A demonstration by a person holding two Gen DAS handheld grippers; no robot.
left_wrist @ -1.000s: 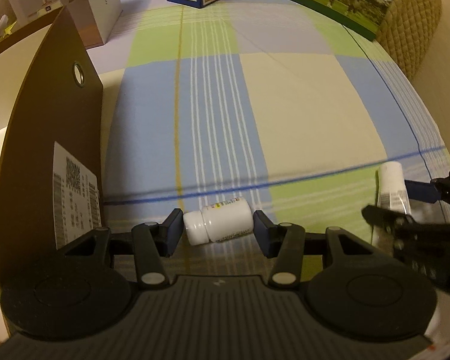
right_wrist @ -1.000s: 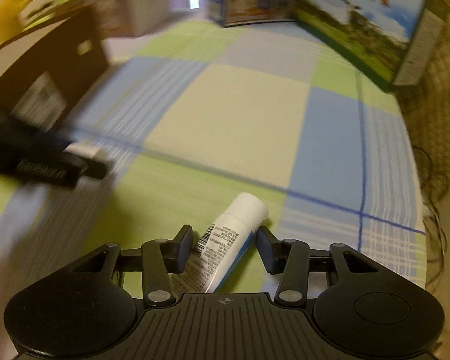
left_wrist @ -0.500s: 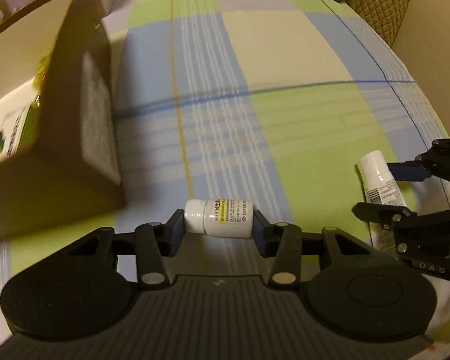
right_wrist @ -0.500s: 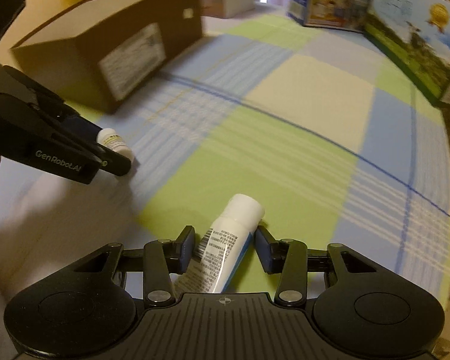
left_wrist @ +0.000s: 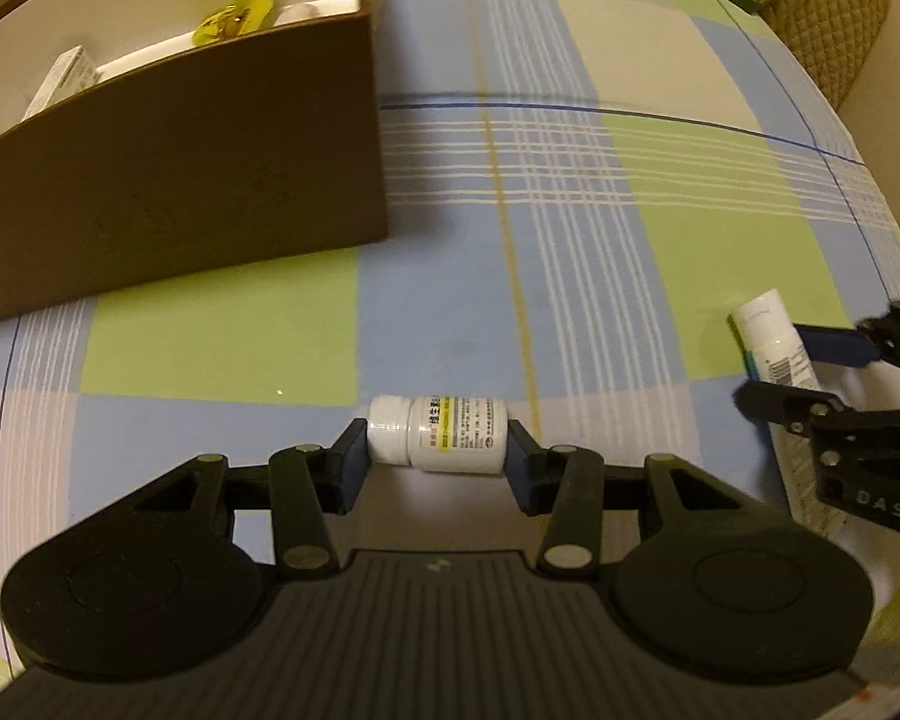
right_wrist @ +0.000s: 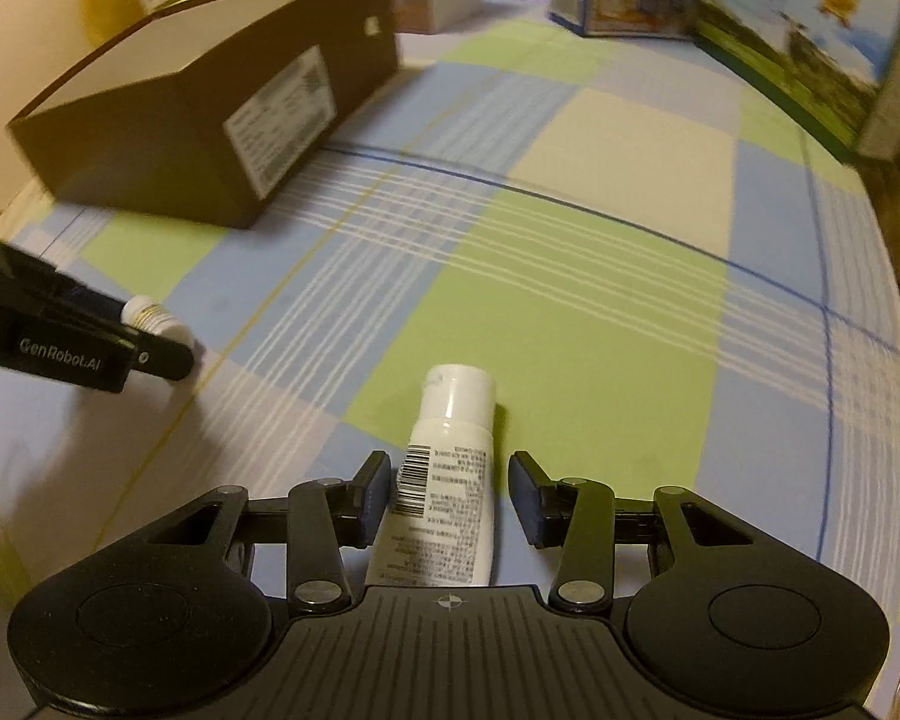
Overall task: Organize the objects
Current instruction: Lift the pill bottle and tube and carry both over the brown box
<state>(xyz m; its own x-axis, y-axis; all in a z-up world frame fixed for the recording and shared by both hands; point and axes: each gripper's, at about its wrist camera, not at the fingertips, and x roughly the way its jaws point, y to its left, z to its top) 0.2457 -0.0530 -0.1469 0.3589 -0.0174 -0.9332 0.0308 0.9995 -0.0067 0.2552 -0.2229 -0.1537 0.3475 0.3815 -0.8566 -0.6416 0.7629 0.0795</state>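
My left gripper (left_wrist: 437, 461) is shut on a small white pill bottle (left_wrist: 438, 441), held sideways by cap and base above the checked cloth. It also shows in the right wrist view (right_wrist: 153, 319) at the left. A white tube (right_wrist: 444, 480) with a barcode lies between the fingers of my right gripper (right_wrist: 450, 495). The left finger touches it and a gap shows on the right, so the jaws stand open. The tube (left_wrist: 771, 333) and right gripper (left_wrist: 810, 372) show at the right of the left wrist view.
A brown cardboard box (left_wrist: 180, 168), open on top, stands at the left with packets inside (left_wrist: 234, 18); it also shows in the right wrist view (right_wrist: 210, 120). Printed cartons (right_wrist: 780, 42) line the far edge. A quilted chair (left_wrist: 828, 30) stands at the far right.
My left gripper has lifted the pill bottle and swung left, so the box's open top now shows. My right gripper has opened a little around the tube.
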